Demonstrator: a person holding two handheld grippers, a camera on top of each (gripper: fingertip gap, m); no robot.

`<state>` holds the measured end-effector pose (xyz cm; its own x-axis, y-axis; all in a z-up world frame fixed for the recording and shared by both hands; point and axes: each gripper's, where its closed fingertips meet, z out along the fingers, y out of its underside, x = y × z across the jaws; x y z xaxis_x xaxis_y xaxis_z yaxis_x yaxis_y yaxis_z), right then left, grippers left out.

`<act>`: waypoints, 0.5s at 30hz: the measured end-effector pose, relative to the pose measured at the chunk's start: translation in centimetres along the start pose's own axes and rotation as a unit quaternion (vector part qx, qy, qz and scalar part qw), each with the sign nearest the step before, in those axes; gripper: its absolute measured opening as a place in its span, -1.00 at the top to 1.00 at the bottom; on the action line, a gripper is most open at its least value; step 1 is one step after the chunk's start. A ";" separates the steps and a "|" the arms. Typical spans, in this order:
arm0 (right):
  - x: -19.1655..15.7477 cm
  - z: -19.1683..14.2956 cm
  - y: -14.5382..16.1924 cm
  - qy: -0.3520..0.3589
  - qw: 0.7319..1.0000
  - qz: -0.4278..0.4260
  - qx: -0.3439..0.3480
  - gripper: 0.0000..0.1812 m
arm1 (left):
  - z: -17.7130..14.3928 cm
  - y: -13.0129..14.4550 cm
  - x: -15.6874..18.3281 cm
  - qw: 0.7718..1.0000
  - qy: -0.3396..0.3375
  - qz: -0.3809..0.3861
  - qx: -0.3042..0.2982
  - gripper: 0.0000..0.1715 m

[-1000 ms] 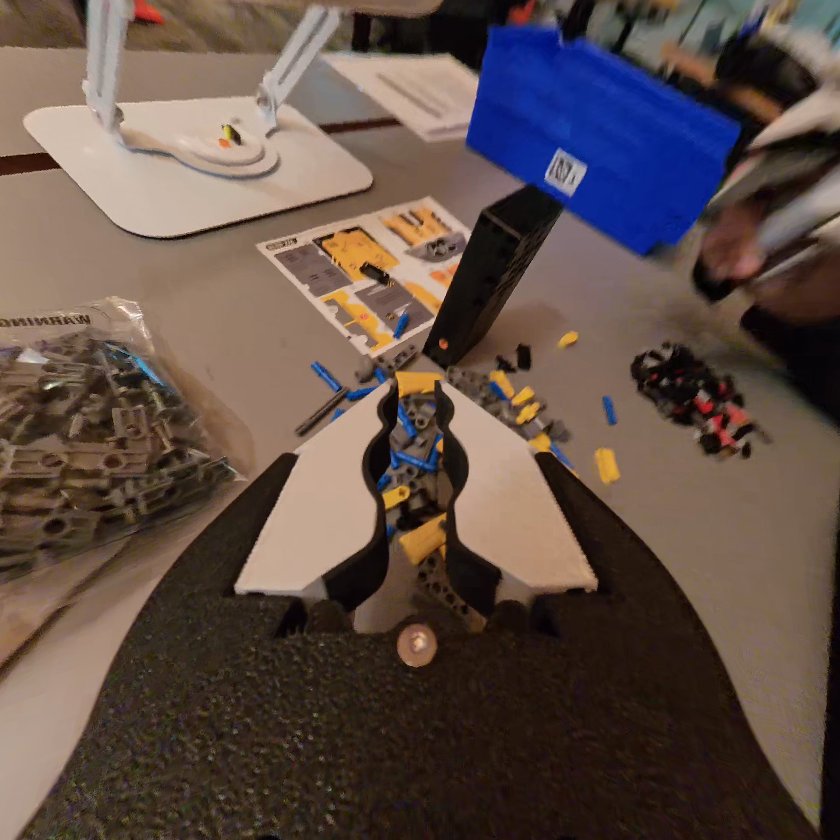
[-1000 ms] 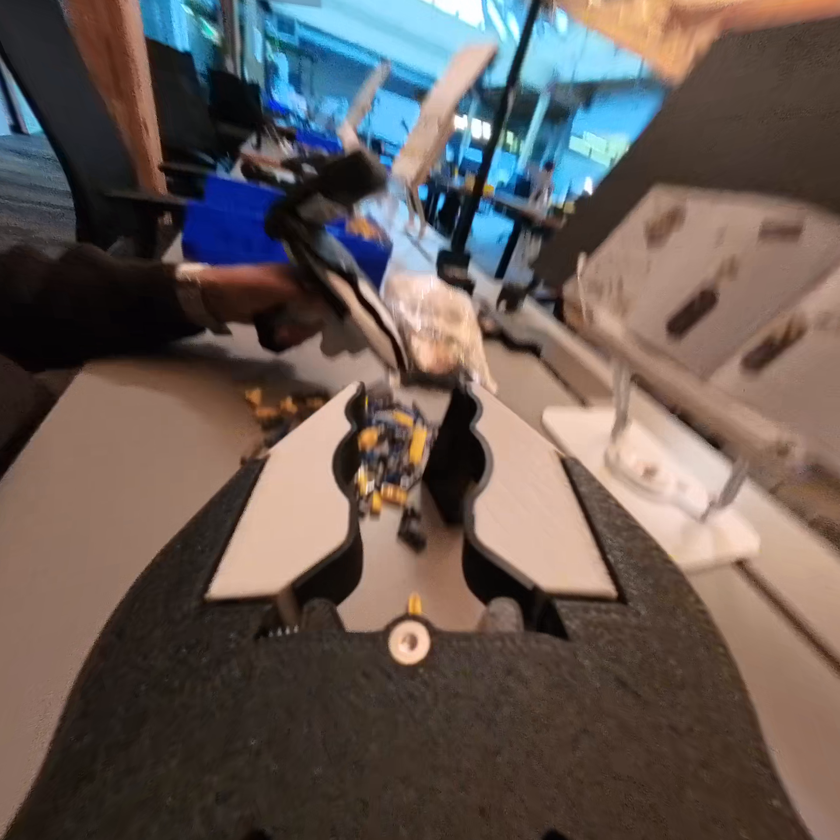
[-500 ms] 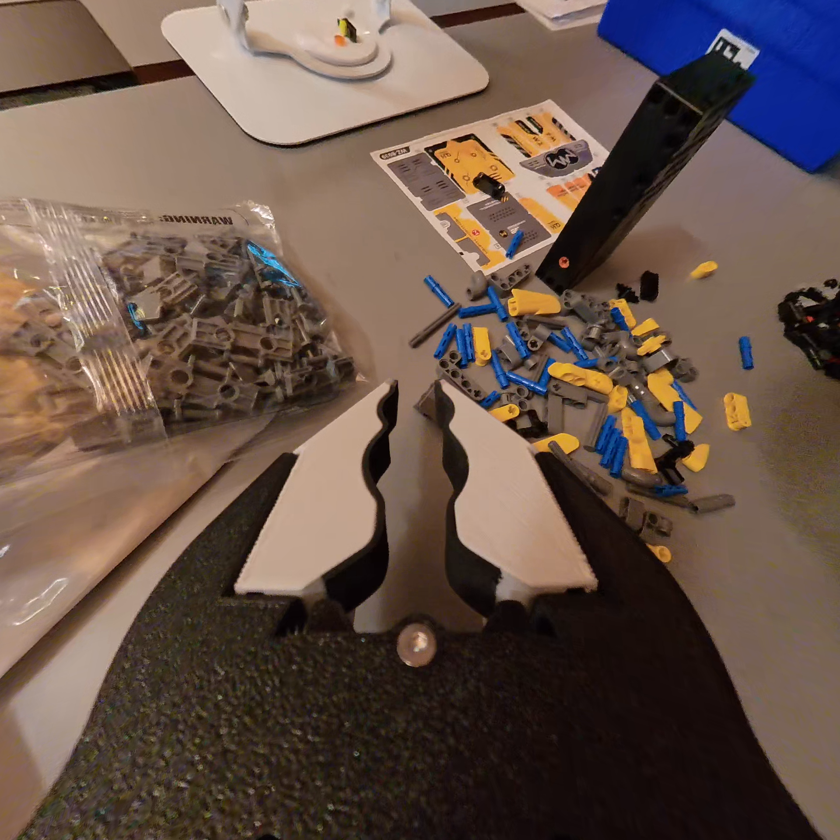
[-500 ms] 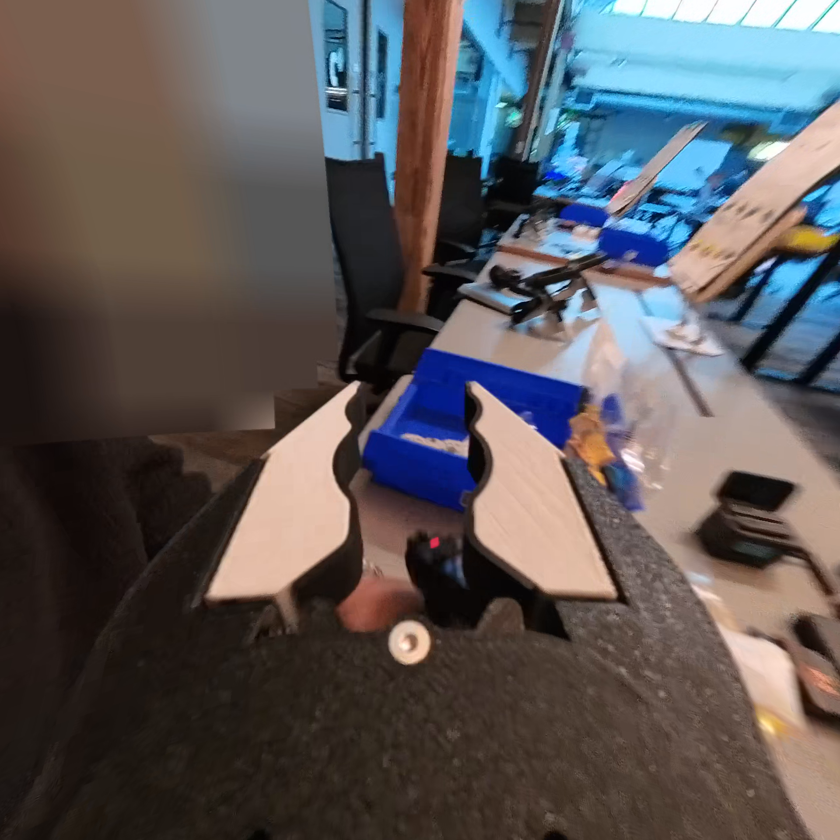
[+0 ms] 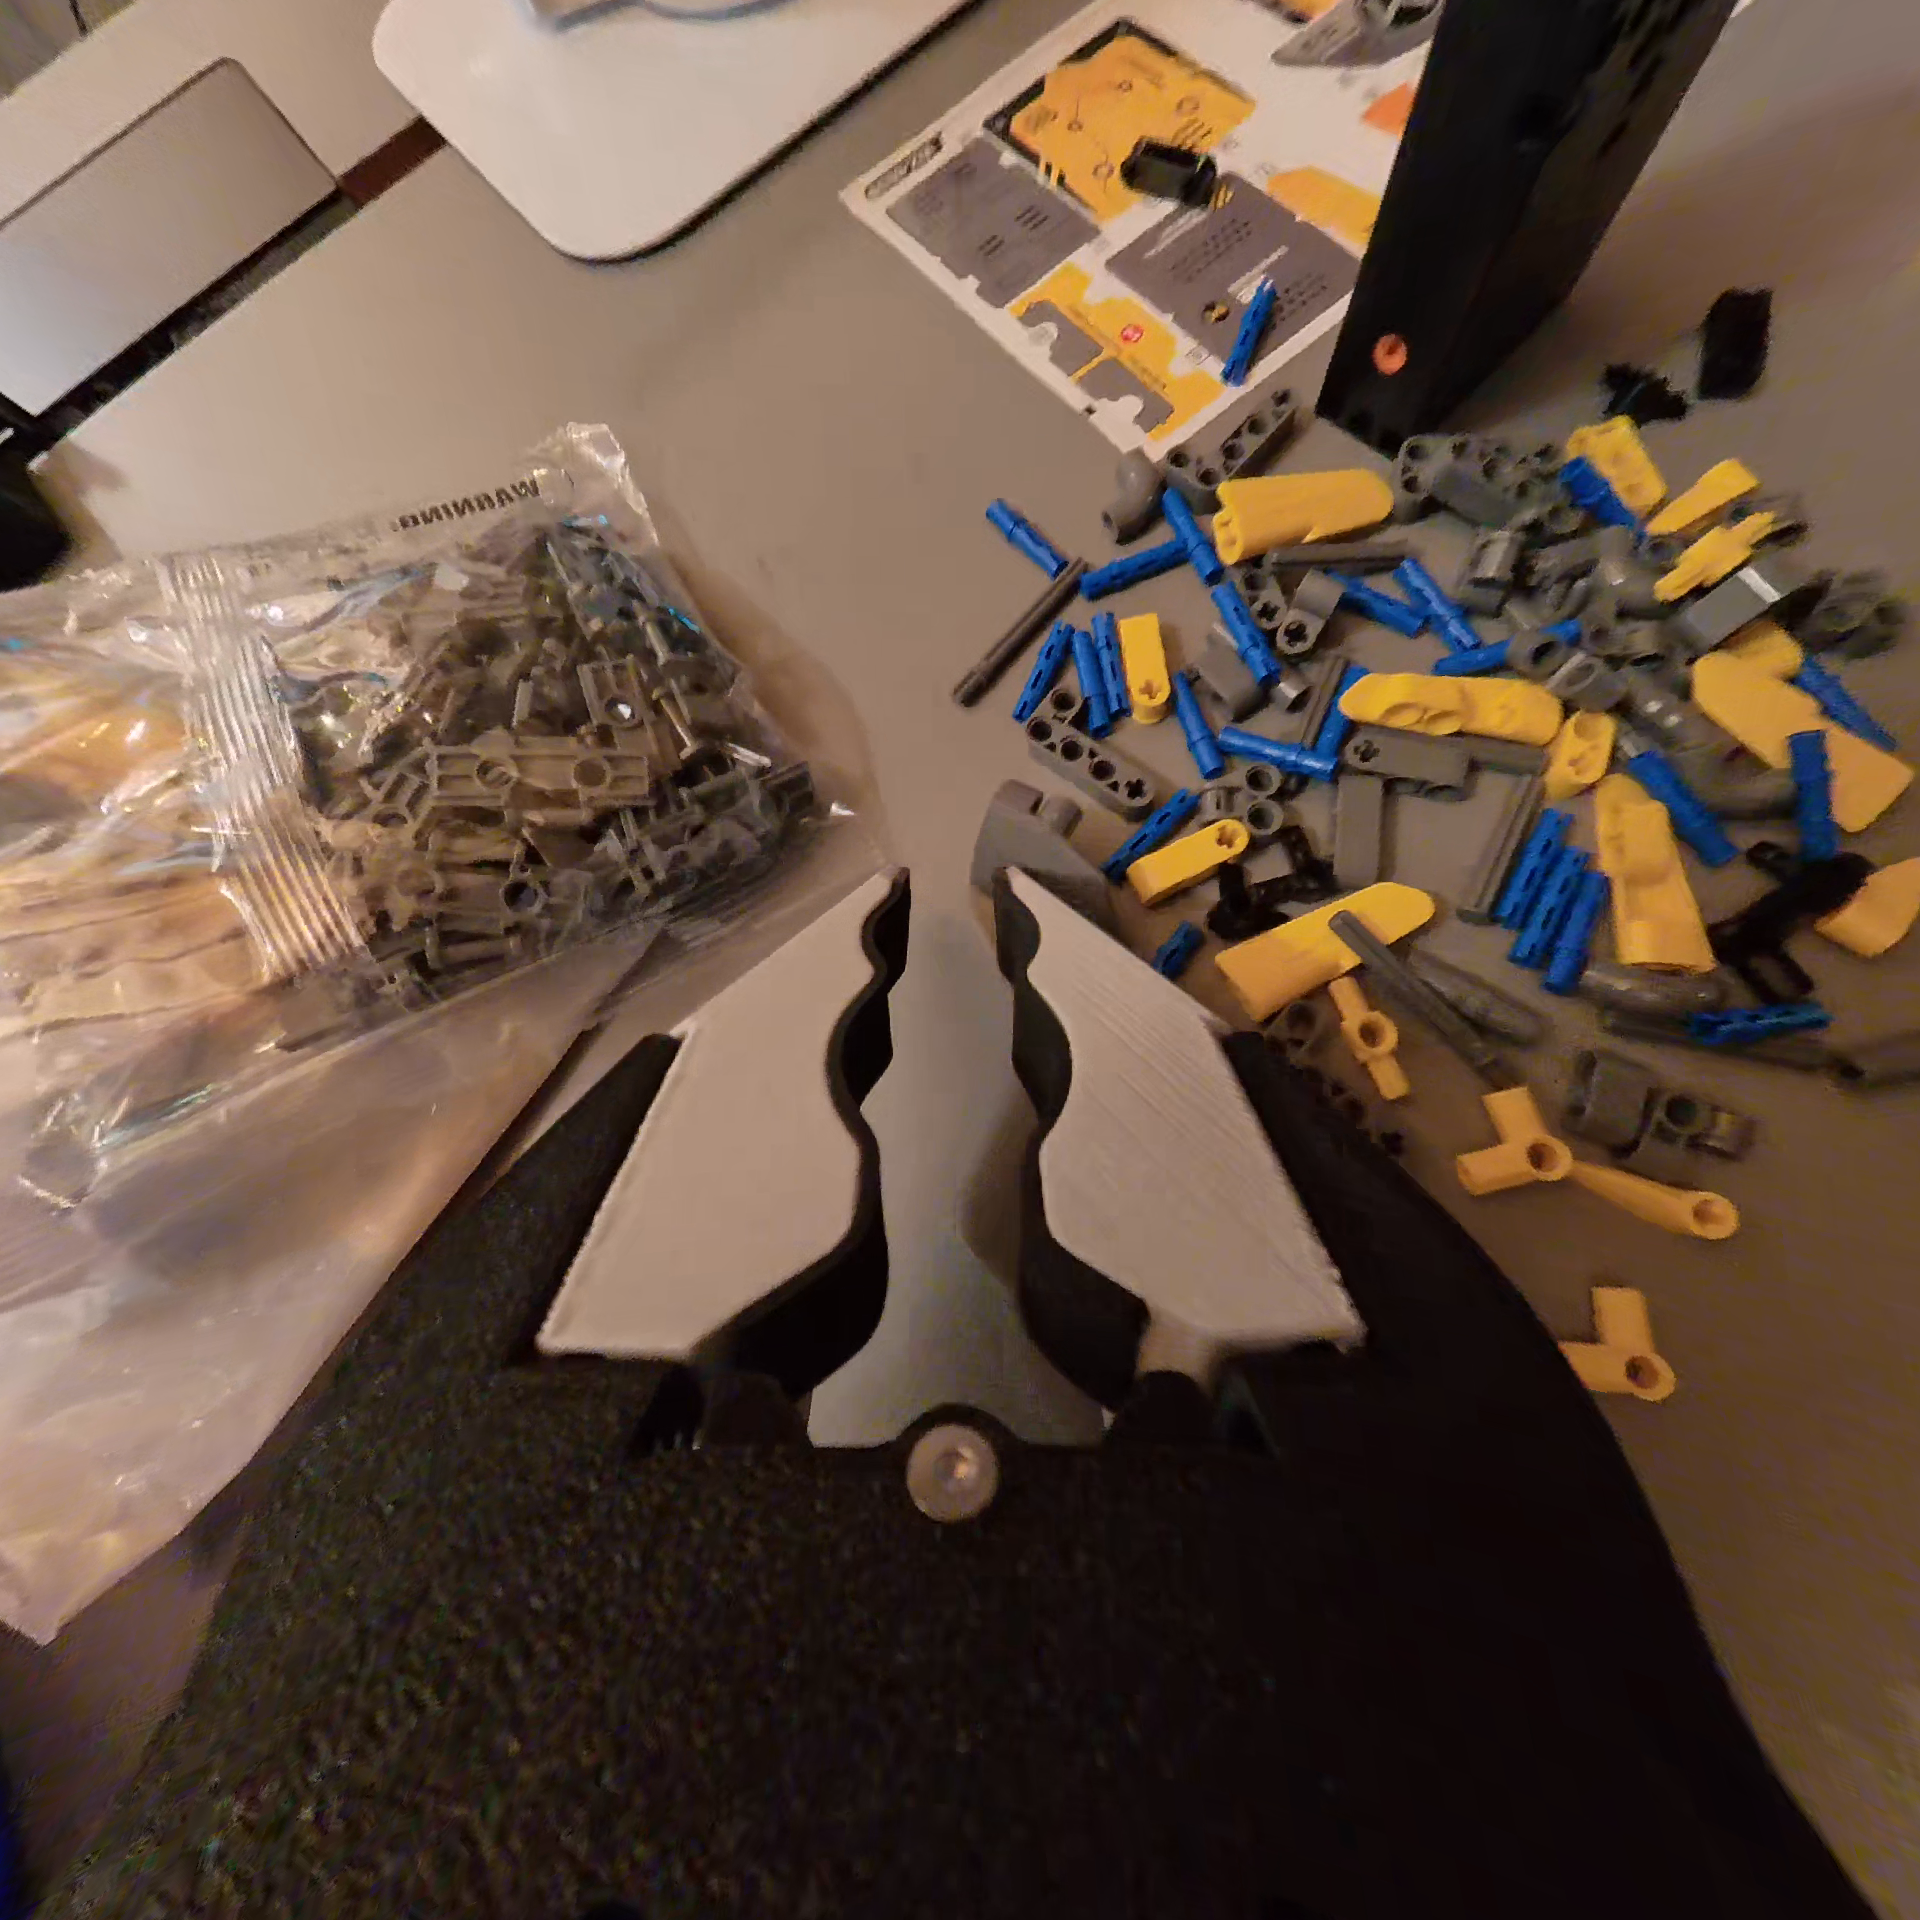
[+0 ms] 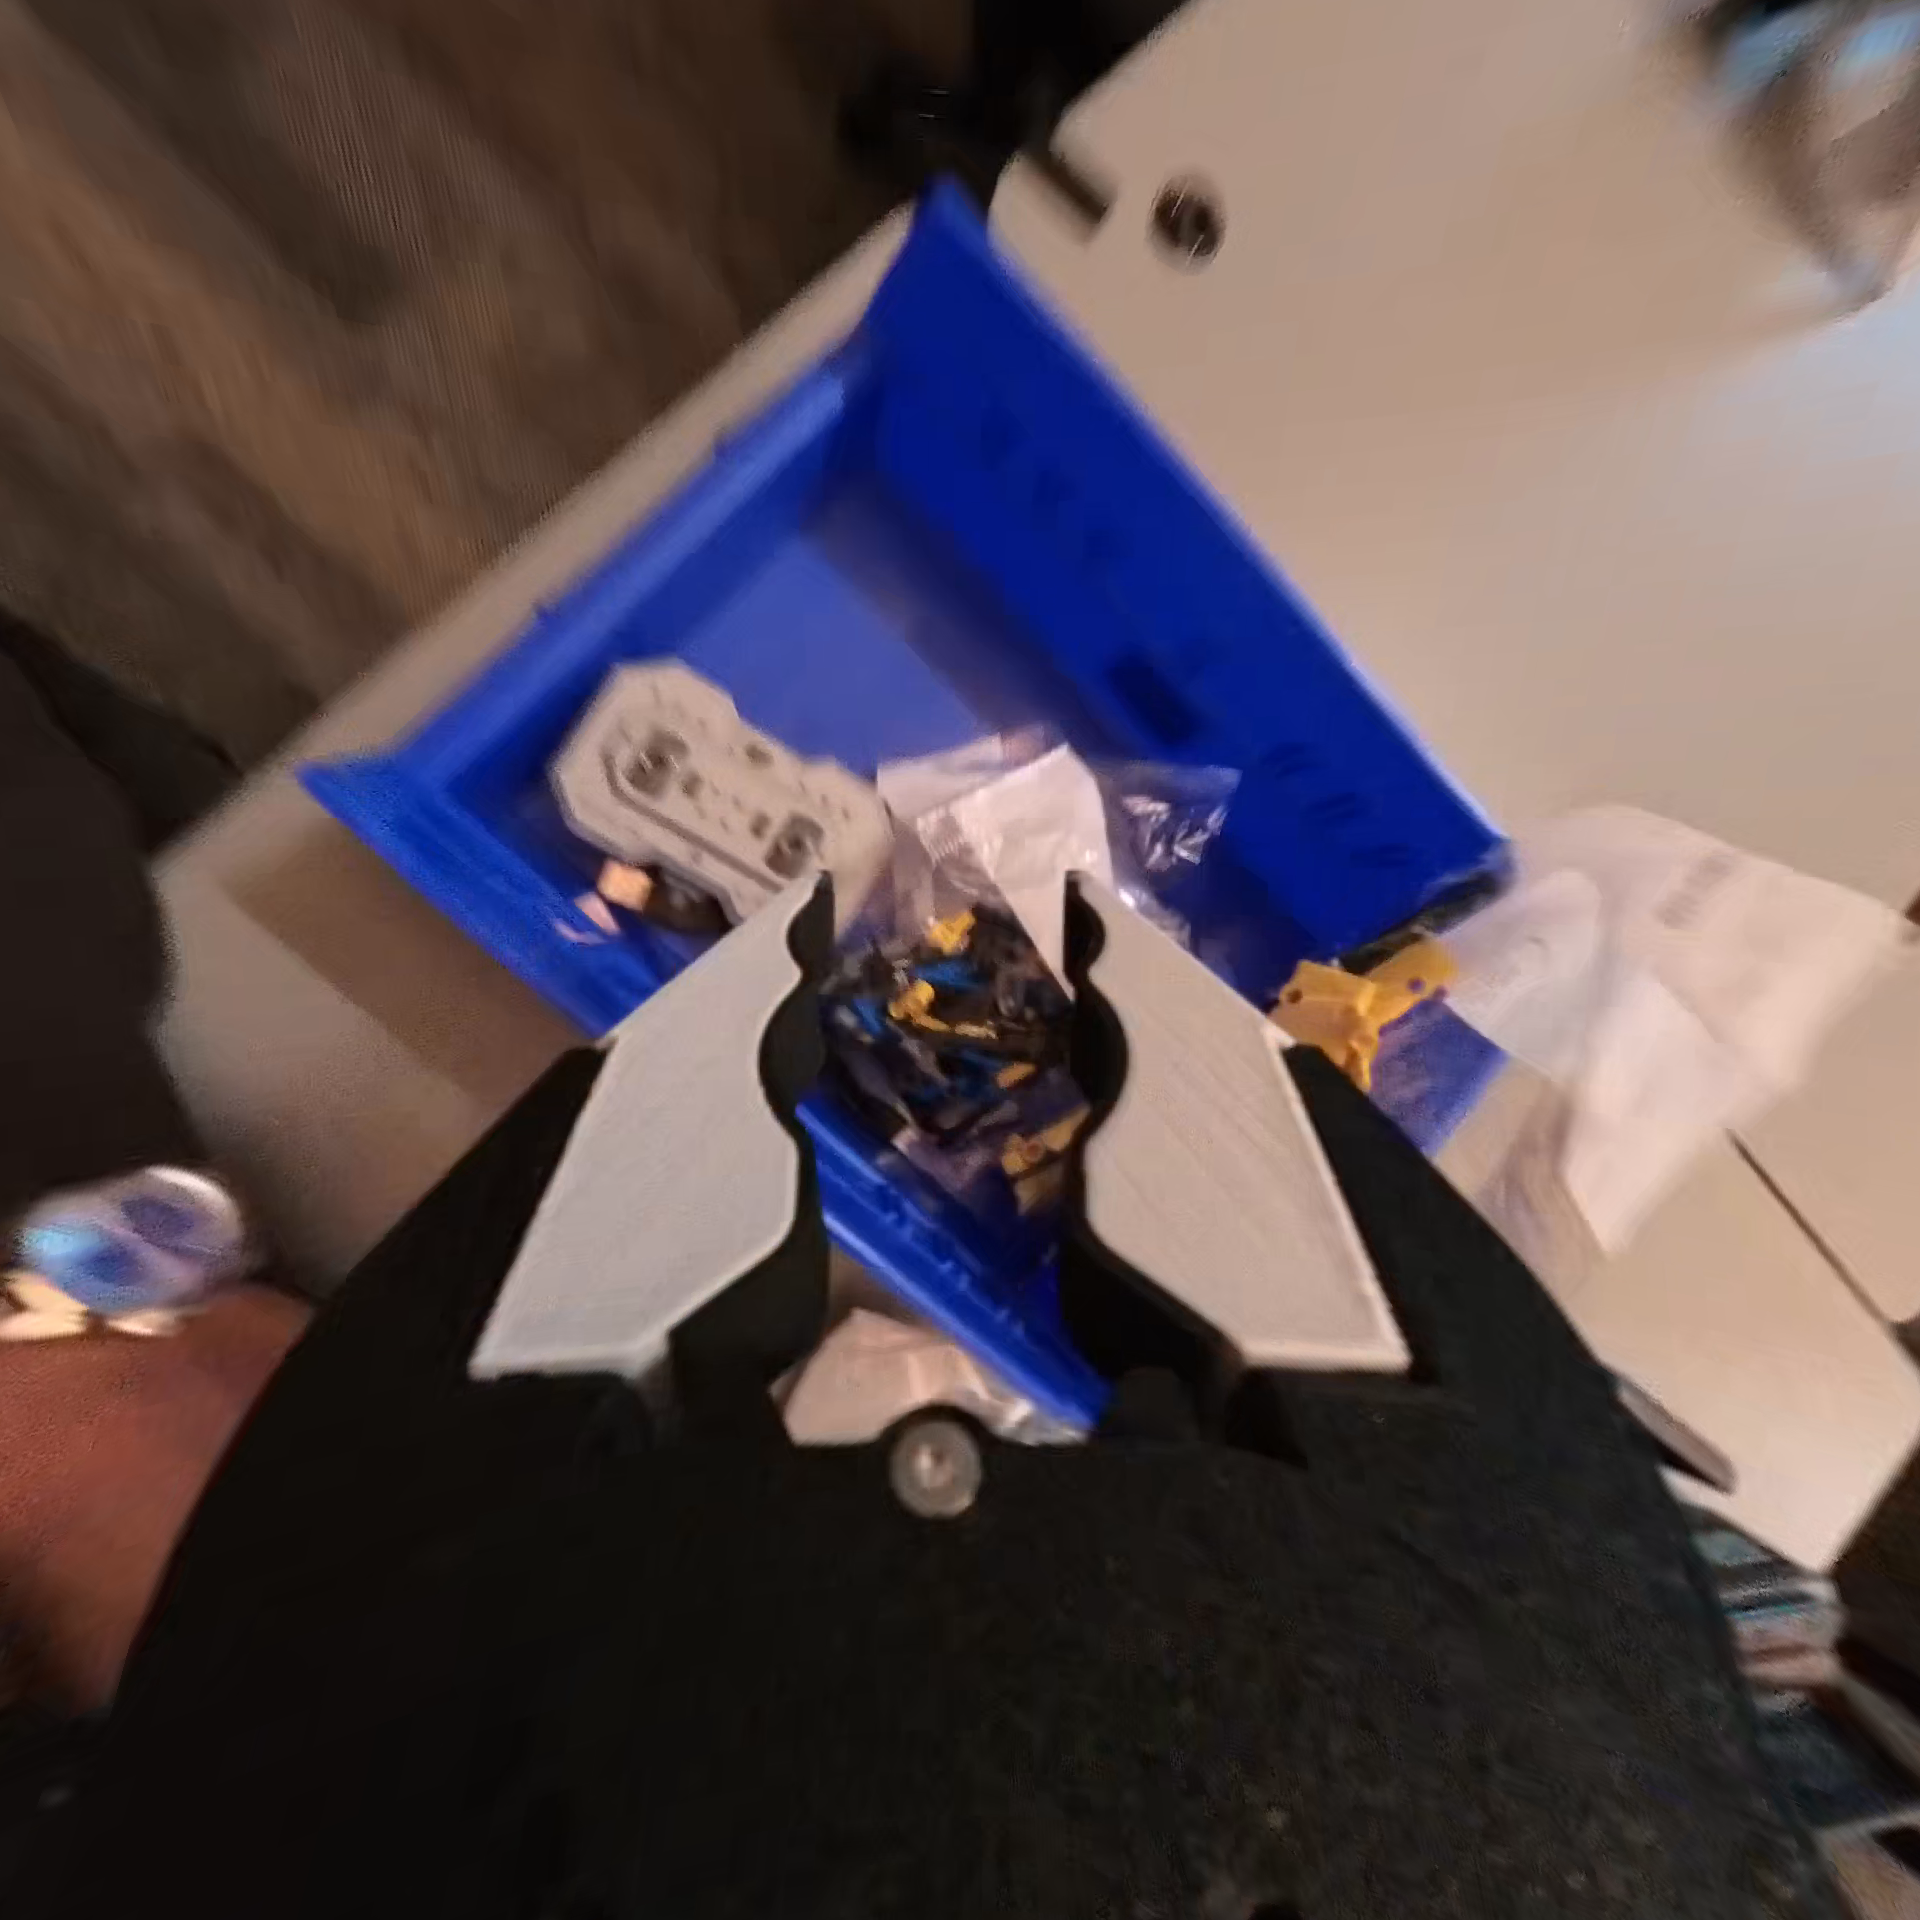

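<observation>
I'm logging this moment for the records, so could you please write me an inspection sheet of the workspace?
Surface: grey table, bare between the fingers.
Job's things: loose blue, yellow and grey building pieces; clear bag of grey pieces; printed sheet.
Clutter: leaning black block; white base plate; blue bin holding a grey part and bagged pieces.
Grippers: left gripper open, empty, low over the table; right gripper open above the bin, blurred.
Cables: nothing seen.
Surroundings: wood-look floor, blurred.
</observation>
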<state>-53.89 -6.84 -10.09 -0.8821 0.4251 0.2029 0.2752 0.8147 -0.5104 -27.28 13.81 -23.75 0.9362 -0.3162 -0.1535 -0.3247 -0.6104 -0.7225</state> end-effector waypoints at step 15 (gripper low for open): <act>0.1 11.5 7.2 -0.053 0.976 -0.067 -0.202 0.54 | -1.0 -1.2 0.7 0.998 0.040 -0.025 0.038 0.82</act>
<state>-56.40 -5.45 -23.30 -0.9491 0.2789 0.1463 0.2646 0.9580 -0.1104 -26.39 13.59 -22.31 0.9359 -0.3462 -0.0644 -0.2644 -0.5701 -0.7779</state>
